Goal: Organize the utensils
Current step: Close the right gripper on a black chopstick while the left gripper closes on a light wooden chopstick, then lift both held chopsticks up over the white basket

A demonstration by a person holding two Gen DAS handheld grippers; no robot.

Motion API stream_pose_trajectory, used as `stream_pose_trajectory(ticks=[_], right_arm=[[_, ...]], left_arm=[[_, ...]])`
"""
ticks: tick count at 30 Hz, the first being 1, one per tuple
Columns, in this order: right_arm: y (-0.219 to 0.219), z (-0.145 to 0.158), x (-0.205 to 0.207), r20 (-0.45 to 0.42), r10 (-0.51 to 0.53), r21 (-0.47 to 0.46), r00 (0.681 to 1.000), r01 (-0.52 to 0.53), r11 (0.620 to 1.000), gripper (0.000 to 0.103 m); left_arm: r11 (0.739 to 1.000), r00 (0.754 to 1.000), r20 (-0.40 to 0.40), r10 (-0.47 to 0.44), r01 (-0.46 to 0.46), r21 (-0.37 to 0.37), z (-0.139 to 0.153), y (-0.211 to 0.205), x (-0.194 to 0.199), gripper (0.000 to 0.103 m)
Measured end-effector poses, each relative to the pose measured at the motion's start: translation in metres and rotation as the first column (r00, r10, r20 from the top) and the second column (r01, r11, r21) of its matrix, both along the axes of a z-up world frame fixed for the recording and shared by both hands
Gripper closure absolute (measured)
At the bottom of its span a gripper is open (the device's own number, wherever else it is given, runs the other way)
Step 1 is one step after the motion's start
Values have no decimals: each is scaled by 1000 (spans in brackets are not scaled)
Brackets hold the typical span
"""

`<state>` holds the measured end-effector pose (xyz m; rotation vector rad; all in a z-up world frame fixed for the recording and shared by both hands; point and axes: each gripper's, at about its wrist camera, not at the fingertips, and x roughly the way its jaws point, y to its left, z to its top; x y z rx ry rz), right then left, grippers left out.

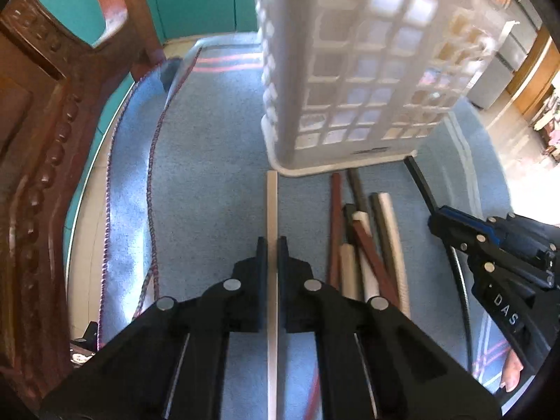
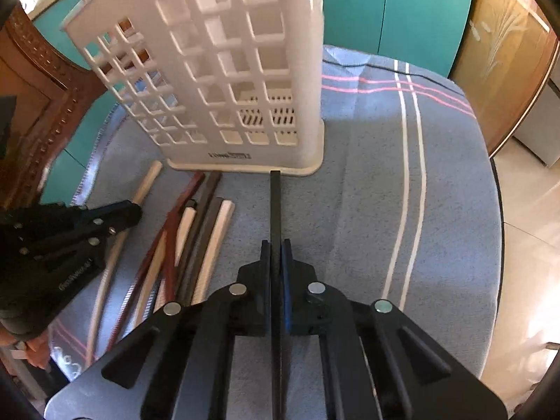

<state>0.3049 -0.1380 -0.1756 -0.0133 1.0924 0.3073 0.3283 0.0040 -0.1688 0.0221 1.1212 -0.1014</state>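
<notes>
A tall white lattice utensil holder stands on the blue cloth; it also shows in the right wrist view. My left gripper is shut on a cream chopstick whose tip points at the holder's base. My right gripper is shut on a black chopstick, its tip near the holder's base. The right gripper shows in the left wrist view, the left one in the right wrist view. Several loose brown, cream and dark chopsticks lie between the grippers on the cloth.
The blue striped cloth covers a round table. A carved wooden chair stands at the left edge. Teal cabinets are behind. A tiled floor lies to the right of the table.
</notes>
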Motion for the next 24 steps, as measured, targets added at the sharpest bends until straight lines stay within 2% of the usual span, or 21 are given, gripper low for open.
stream_pose_trajectory(ticks=[3, 6, 10, 12, 15, 16, 17, 18, 20, 22, 23, 24], right_arm=[[-9, 30, -17, 64, 9, 62, 998, -13, 998, 97], [-24, 66, -39, 132, 8, 140, 991, -26, 990, 96], [-58, 133, -79, 269, -40, 252, 962, -30, 967, 96], [-77, 160, -95, 325, -76, 309, 943, -30, 950, 96], [-85, 198, -97, 415, -151, 378, 897, -19, 926, 96], [-87, 211, -95, 449, -184, 399, 875, -11, 917, 96], [-89, 222, -92, 472, -214, 416, 855, -3, 909, 96], [-91, 230, -88, 499, -248, 443, 830, 1, 896, 96], [-93, 240, -76, 540, -312, 497, 782, 3, 868, 96], [-90, 245, -63, 577, -384, 512, 721, 47, 858, 96], [-93, 252, -66, 586, -405, 514, 702, 65, 855, 96], [-89, 247, -57, 587, -415, 511, 696, 80, 856, 96]], left_arm=[[1000, 996, 90, -14, 15, -15, 30, 1, -22, 96], [998, 981, 194, -18, 29, -55, 69, 4, -50, 96], [994, 933, 361, -13, 52, -98, 133, 11, -91, 96], [991, 893, 450, -2, 63, -120, 169, 15, -109, 96], [984, 818, 574, 45, 64, -168, 218, 24, -130, 96], [980, 783, 618, 73, 58, -190, 234, 27, -134, 96], [978, 759, 644, 95, 49, -203, 243, 29, -135, 96], [974, 722, 679, 135, 28, -224, 255, 31, -135, 96], [965, 653, 728, 207, -16, -261, 267, 35, -129, 96], [954, 608, 749, 265, -49, -297, 266, 41, -118, 96], [947, 591, 752, 292, -69, -314, 262, 43, -110, 96], [944, 588, 749, 304, -80, -320, 255, 42, -102, 96]])
